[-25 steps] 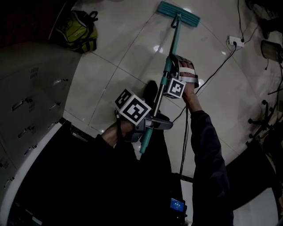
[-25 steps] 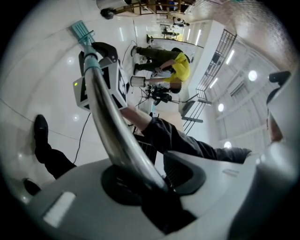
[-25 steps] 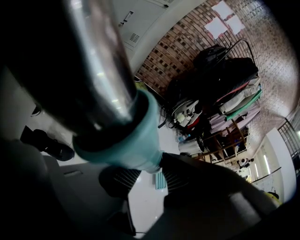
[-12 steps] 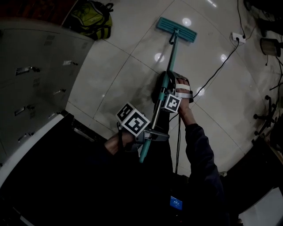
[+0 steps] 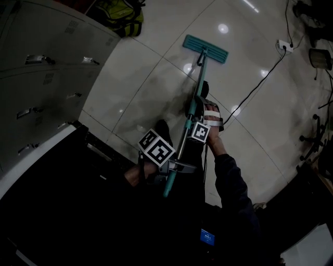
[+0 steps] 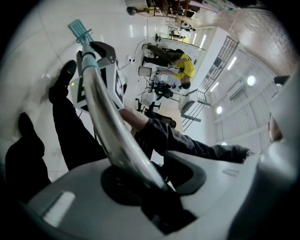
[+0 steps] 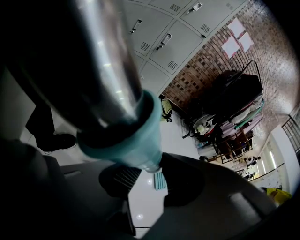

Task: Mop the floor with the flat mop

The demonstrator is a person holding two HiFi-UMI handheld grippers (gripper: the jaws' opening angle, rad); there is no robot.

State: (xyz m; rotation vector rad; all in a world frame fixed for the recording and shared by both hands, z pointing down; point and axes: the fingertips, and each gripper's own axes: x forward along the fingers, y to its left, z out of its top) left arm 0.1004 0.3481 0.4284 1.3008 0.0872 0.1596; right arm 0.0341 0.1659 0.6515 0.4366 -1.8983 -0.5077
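the left gripper (image 5: 176, 165) is fully clamped on the silver upper shaft of the flat mop (image 5: 200, 78). the right gripper (image 5: 195, 108), just ahead of it, is closed on the shaft at the teal collar (image 7: 123, 136). the teal rectangular mop head (image 5: 205, 48) lies flat on the glossy tiled floor (image 5: 151, 78), well beyond the right gripper.

Backpack (image 5: 125, 13) half beyond the head view's top edge; mop handle (image 7: 103, 70) blurred in right gripper view.
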